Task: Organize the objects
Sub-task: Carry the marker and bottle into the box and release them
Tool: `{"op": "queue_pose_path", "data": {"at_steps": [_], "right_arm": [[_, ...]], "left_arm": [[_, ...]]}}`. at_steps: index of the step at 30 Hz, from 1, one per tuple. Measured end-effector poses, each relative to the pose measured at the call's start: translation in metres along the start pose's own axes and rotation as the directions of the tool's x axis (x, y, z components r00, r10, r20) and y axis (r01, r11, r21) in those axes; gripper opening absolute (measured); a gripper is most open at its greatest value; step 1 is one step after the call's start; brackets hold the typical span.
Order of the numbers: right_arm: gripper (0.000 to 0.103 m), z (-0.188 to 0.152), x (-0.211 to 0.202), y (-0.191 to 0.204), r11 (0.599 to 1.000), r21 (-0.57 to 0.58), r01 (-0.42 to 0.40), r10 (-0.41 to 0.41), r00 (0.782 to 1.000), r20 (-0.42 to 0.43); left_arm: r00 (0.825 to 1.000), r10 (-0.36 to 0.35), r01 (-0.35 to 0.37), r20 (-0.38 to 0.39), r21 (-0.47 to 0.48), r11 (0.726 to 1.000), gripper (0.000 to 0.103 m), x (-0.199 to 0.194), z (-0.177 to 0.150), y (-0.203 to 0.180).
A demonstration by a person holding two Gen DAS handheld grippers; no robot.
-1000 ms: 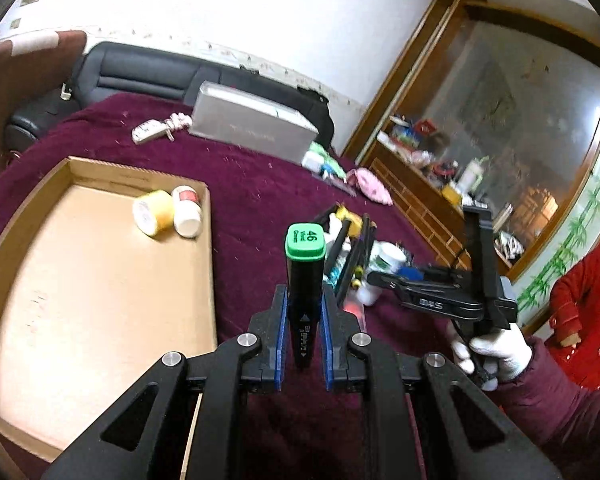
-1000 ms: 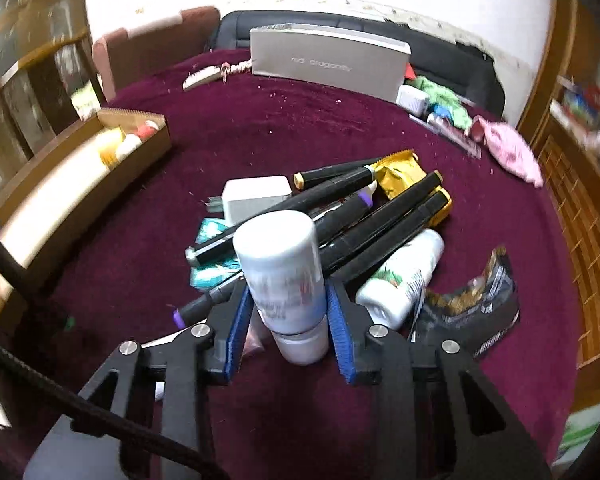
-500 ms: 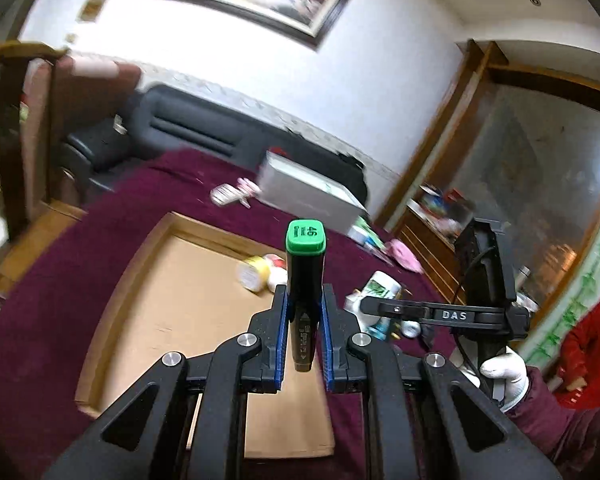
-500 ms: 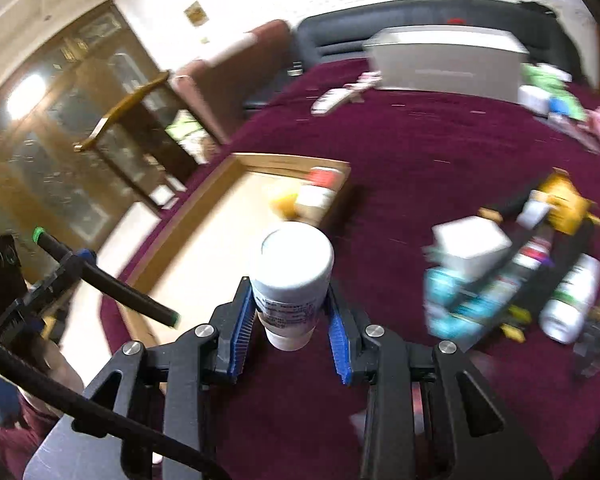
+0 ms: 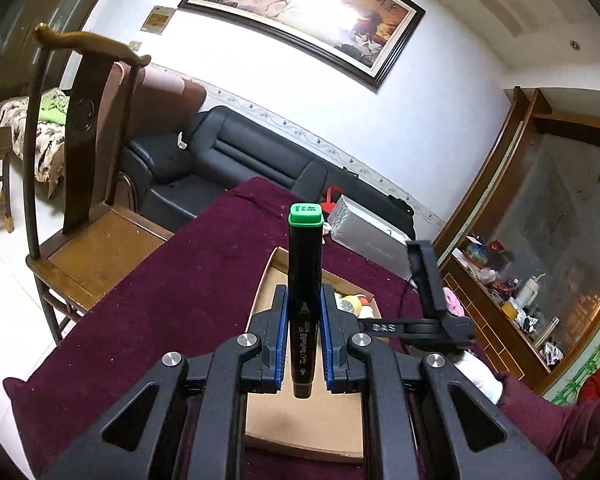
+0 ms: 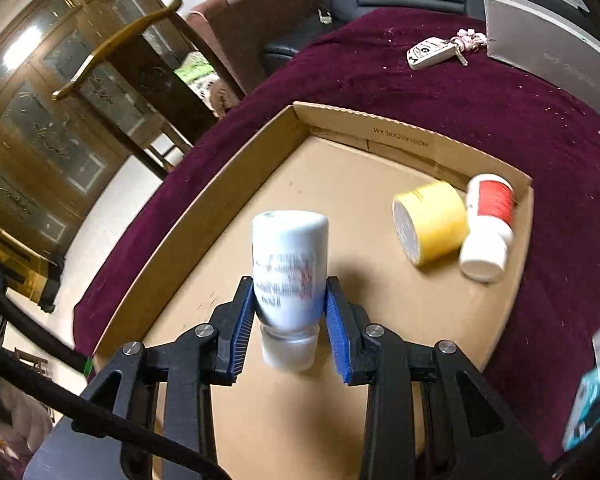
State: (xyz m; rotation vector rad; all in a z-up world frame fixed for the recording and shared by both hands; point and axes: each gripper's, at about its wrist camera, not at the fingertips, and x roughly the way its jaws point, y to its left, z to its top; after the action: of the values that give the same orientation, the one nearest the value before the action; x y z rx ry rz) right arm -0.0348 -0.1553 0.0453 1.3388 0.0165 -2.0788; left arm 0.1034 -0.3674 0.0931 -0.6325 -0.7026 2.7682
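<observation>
Right gripper [image 6: 290, 320] clamps a bottle [image 6: 288, 272] over the box [image 6: 400, 136], apparently for depositing; left gripper [image 5: 304, 340] clamps a marker [image 5: 305, 292].

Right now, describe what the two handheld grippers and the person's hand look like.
Both grippers, left and right, are matte black linkage frames with silver pivot bolts and ribbed blue finger pads. A black cable crosses the right view. The right gripper's body bears white "DAS" lettering. The hand on it wears a white glove and maroon sleeve.
</observation>
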Motion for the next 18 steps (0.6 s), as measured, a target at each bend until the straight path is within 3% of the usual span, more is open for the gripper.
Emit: {"op": "queue_pose_path", "data": {"at_steps": [5, 12, 18], "right_arm": [[0.033, 0.012, 0.011, -0.012, 0.999, 0.028, 0.018, -0.018, 1.000, -0.008], [0.032, 0.010, 0.004, -0.029, 0.988, 0.078, 0.131, -0.132, 0.991, 0.008], [0.034, 0.005, -0.021, -0.029, 0.989, 0.099, 0.105, -0.113, 0.991, 0.072]], "left_arm": [[1.000, -0.015, 0.015, -0.008, -0.007, 1.000, 0.012, 0.007, 0.001, 0.006], [0.999, -0.026, 0.027, -0.033, 0.007, 1.000, 0.012, 0.018, 0.003, -0.006], [0.999, -0.016, 0.016, -0.048, 0.007, 1.000, 0.012, 0.018, 0.002, -0.015]]}}
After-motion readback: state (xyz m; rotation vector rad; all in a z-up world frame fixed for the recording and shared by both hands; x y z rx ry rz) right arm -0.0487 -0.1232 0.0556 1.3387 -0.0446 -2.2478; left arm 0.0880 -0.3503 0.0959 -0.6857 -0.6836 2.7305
